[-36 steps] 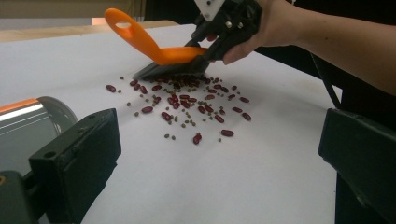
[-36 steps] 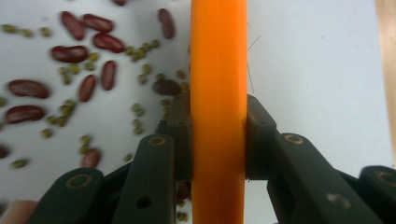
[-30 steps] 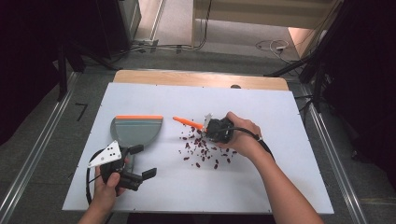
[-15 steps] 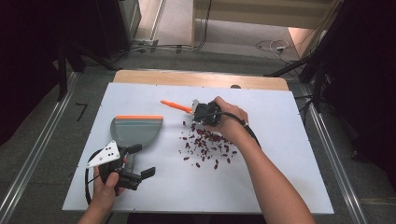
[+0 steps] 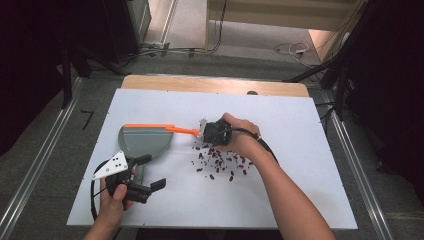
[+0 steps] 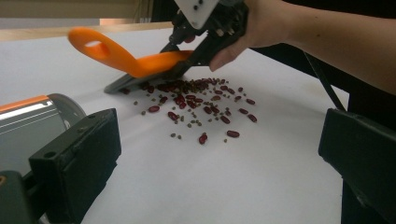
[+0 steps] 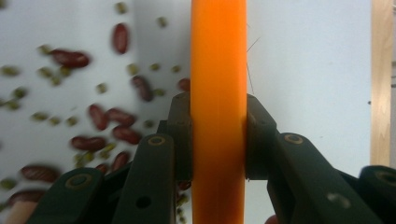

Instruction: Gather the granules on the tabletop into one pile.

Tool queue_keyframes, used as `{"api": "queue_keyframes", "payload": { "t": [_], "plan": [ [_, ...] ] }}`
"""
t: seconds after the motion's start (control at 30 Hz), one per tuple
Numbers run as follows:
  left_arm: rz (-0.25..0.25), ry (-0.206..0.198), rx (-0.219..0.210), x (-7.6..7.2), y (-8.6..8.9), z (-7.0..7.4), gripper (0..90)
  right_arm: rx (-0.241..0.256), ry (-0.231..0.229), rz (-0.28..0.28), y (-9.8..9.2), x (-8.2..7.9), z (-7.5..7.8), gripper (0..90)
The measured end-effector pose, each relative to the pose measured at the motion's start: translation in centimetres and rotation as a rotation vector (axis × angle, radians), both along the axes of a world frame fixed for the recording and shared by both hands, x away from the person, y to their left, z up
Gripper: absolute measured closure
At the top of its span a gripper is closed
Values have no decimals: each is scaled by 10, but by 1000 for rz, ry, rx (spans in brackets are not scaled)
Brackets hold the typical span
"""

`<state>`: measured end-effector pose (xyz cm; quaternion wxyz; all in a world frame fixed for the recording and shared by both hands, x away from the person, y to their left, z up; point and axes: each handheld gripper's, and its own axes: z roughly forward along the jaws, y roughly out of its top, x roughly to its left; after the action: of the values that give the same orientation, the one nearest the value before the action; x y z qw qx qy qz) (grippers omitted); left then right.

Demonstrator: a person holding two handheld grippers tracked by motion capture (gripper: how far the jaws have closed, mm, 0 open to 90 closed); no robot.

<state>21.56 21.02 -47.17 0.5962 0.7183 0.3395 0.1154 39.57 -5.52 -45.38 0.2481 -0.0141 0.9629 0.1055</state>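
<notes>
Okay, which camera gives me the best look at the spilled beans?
The left gripper view: the beans lie spread across the white table, sharp enough to separate red kidney beans from small green ones. The high view shows the whole scatter as tiny dark specks. The right gripper view shows some close up, blurred.

The desk (image 5: 300, 165) has a white top, and a strip of bare wood (image 5: 215, 84) shows along its far edge. A grey dustpan (image 5: 144, 141) with an orange rim lies flat on the white top, on the left part of the desk. Just right of the dustpan, many small dark red beans (image 5: 220, 162) are scattered in a loose patch directly on the surface. In the left gripper view, smaller greenish beans (image 6: 191, 122) are mixed among the red ones. The beans and the dustpan lie near each other but apart. Right of the beans, the white top is bare.
</notes>
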Motion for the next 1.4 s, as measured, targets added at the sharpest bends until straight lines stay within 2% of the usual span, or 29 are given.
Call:
{"api": "queue_keyframes", "payload": {
  "t": [0.13,0.2,0.3,0.47,0.77,0.83,0.93,0.97,1.0,1.13,1.17,1.3,1.33,1.37,1.4],
  "plan": [
    [4,1,-2,0,-1,0,2,-5,12,26,-6,-13,0,681],
    [6,3,-2,0,-1,0,2,-8,-6,49,-9,-18,-1,681],
    [5,4,-1,0,-2,0,2,-5,13,69,-13,-25,-2,680],
    [4,4,2,0,-1,-1,2,-6,19,98,-20,-36,-2,680],
    [6,4,1,0,-2,0,2,-15,27,141,-28,-52,-2,679],
    [6,5,2,0,-2,0,2,-21,13,165,-30,-54,-2,679],
    [6,5,1,0,-2,0,2,-27,26,163,-32,-58,-2,679],
    [6,4,1,0,-2,0,2,-31,14,174,-32,-58,-1,679],
    [6,4,2,0,-2,0,2,-24,2,166,-32,-58,1,680],
    [13,0,0,0,-1,0,2,46,5,136,-34,-54,10,685],
    [14,-1,-1,0,-1,0,2,50,-8,140,-33,-52,12,685],
    [18,-4,-4,0,-1,1,2,73,-48,81,-24,-46,19,686],
    [19,-6,-3,0,-1,1,2,76,-67,91,-20,-43,20,686],
    [19,-9,-2,0,-1,1,2,74,-62,87,-16,-41,20,686],
    [20,-9,-1,-1,0,1,2,67,-51,54,-13,-40,18,685]
  ]
}}
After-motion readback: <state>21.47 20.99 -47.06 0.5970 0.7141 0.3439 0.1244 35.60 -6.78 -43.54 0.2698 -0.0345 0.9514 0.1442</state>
